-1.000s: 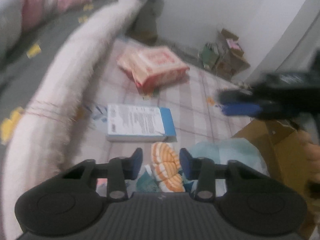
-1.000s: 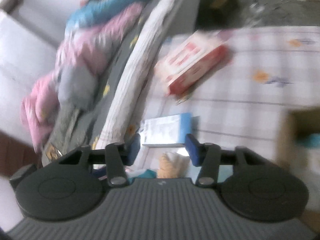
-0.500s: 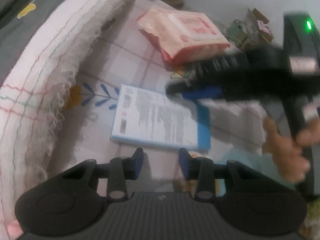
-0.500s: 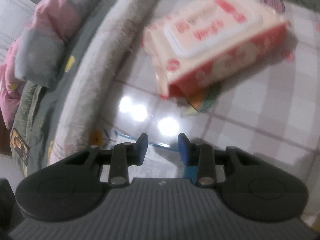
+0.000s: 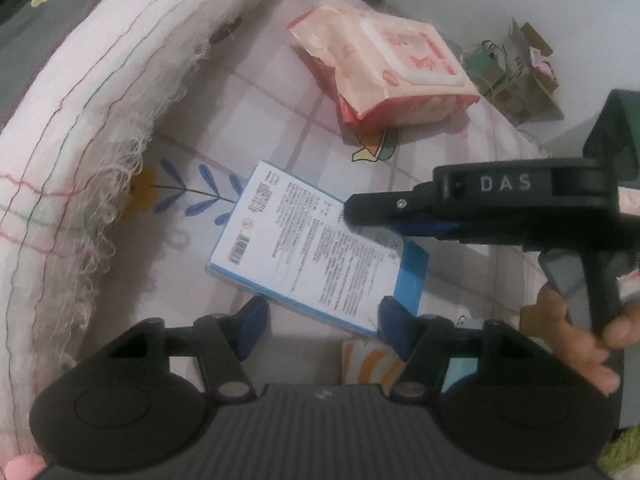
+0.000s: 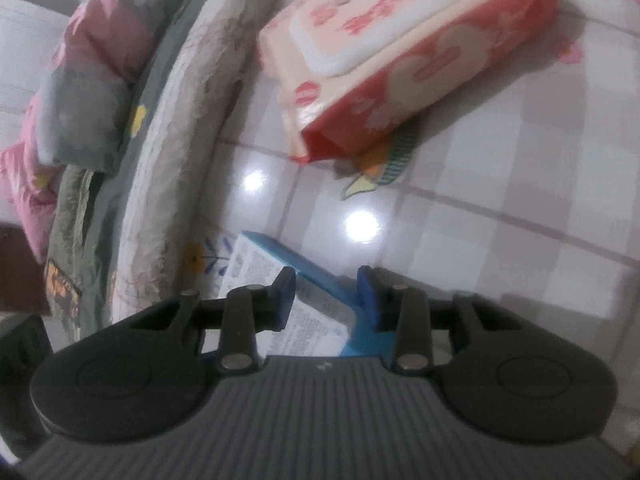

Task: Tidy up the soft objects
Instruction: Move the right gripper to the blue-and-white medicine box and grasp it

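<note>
A flat blue and white pack (image 5: 312, 240) with printed text lies on the checkered mat (image 5: 280, 120). My left gripper (image 5: 322, 320) is open and its jaws are opening; they straddle the pack's near edge without pressing it. My right gripper (image 6: 326, 294) sits at the pack's far blue end (image 6: 320, 280). Its jaws are narrow and opening slightly, and the pads look closed on that blue end. A person's hand (image 5: 592, 344) holds its black body (image 5: 520, 196). A pink pack of wipes (image 5: 392, 68) (image 6: 400, 52) lies further back on the mat.
A frayed white blanket edge (image 5: 80, 140) curves along the left, with pink and grey bedding (image 6: 100, 60) behind it. An orange-striped soft item (image 5: 368, 364) lies under my left gripper. Small boxes and clutter (image 5: 516, 64) stand by the wall at the back right.
Both grippers came down and forward onto the blue and white pack. The left jaws spread wider. The right jaws narrowed around the pack's blue end. The pack has not shifted.
</note>
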Action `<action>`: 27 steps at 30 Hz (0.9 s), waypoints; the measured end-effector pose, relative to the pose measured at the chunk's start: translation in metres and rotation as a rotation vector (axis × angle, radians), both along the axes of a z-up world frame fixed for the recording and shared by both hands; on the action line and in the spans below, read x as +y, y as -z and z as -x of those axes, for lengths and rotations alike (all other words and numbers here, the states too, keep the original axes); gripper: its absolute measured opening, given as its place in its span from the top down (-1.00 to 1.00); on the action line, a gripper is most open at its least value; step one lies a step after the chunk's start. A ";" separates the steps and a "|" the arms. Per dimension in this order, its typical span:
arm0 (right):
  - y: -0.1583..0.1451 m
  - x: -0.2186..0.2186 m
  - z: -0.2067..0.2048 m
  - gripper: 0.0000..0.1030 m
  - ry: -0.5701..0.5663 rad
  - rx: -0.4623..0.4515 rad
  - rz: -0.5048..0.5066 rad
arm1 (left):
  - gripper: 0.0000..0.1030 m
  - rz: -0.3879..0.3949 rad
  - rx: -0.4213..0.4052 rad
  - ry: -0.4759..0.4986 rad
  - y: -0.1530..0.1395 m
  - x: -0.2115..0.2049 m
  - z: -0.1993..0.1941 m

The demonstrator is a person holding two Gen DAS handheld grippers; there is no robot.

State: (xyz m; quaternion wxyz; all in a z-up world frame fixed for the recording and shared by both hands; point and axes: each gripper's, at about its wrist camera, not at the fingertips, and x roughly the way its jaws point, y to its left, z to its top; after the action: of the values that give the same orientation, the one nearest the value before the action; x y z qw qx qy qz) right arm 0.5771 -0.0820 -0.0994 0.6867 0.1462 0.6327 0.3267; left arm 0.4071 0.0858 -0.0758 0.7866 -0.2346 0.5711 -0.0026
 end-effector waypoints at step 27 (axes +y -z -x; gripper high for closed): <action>-0.065 -0.021 0.020 0.45 0.005 -0.133 -0.105 | -0.15 -0.134 -0.342 0.038 -0.078 -0.028 0.031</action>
State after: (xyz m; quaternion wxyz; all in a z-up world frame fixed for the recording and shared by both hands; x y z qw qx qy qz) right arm 0.5568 -0.1028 -0.0344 0.7194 0.1618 0.5674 0.3666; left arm 0.3761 0.0582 0.0018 0.8860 -0.1671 0.4321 -0.0191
